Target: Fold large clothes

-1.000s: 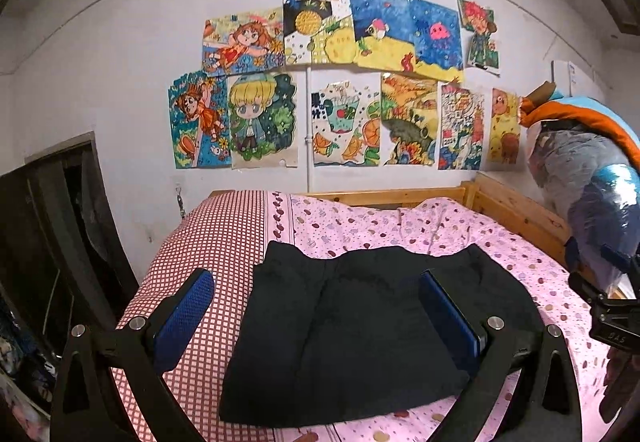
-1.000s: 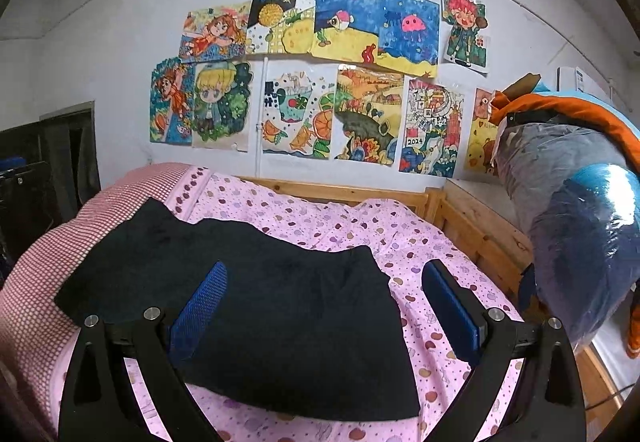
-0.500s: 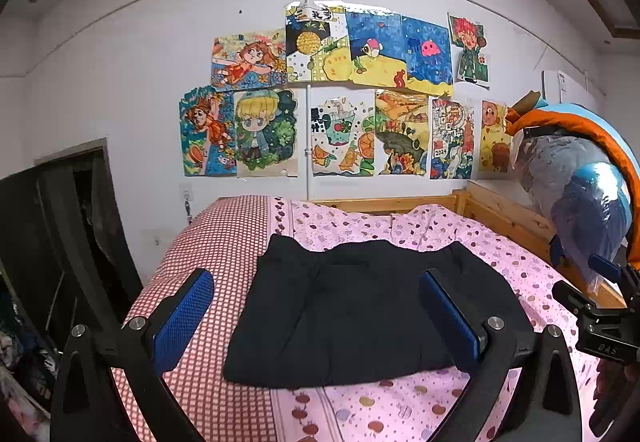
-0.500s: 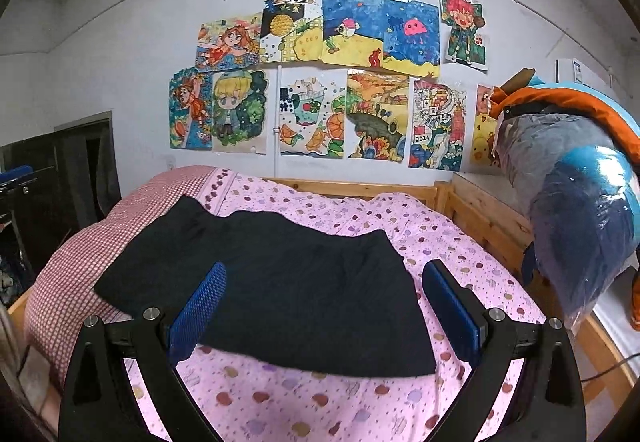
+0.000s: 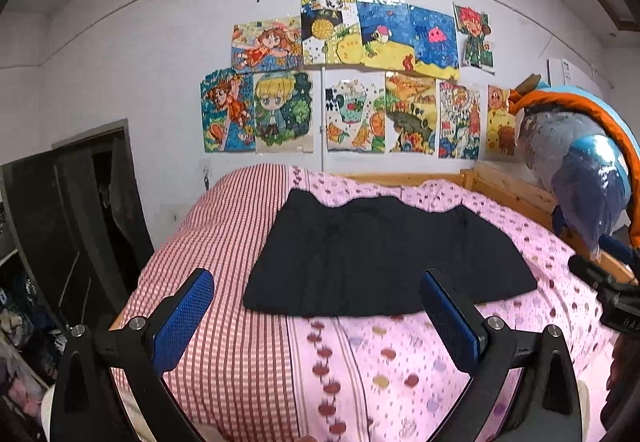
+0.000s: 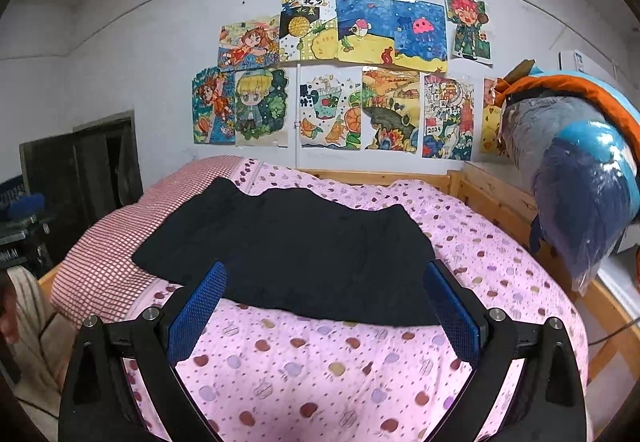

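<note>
Because the black garment [image 5: 384, 254] lies flat across the middle of the bed [image 5: 400, 354] with its long axis running side to side, both sets of jaws face its near hem square on rather than along its length. The hem sits ahead of and below the left gripper [image 5: 320, 318], whose jaws are spread wide and hold nothing, with a band of bare bedding between them and the cloth. The right gripper [image 6: 326, 310] is likewise released and empty; in its view the hem [image 6: 320, 310] appears between its blue pads, so the right seems slightly the nearer, though neither touches the fabric. The garment's left corner rests on the red checked cover [image 5: 224, 254], its right corner on the pink spotted quilt [image 6: 500, 274]. There is open quilt on the near side and to the right for folding; a wooden bed rail [image 6: 496, 198] and bagged clothes [image 6: 576, 178] hanging over it close off the far right, and the wall of drawings [image 5: 348, 82] stands well behind.
</note>
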Motion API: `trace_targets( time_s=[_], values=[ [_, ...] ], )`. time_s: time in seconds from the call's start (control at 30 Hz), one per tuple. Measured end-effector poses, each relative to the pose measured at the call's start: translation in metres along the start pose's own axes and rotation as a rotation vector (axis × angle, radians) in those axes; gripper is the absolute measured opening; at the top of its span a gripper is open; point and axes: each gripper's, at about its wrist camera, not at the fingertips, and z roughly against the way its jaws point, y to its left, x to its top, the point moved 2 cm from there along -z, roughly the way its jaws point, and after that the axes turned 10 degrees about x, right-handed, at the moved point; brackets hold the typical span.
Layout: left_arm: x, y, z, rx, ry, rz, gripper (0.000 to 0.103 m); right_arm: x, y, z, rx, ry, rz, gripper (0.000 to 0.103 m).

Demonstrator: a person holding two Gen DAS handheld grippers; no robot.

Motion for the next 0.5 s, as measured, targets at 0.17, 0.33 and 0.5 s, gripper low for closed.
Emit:
trace_targets(
  time_s=[0.17,0.33,0.5],
  values=[
    [-0.02,0.001,0.001,-0.007,0.035,-0.015,0.103,-0.016,0.0,0.01,0.019,-0.007,-0.018,0.097],
    [-0.035,0.0,-0.004,-0.013,0.064,-0.014,0.103,-0.035,0.002,0.01,0.019,0.02,-0.014,0.097],
    [-0.049,-0.004,-0.015,-0.002,0.082,-0.011,0.103,-0.053,0.002,0.005,0.011,0.051,-0.001,0.098]
  ],
)
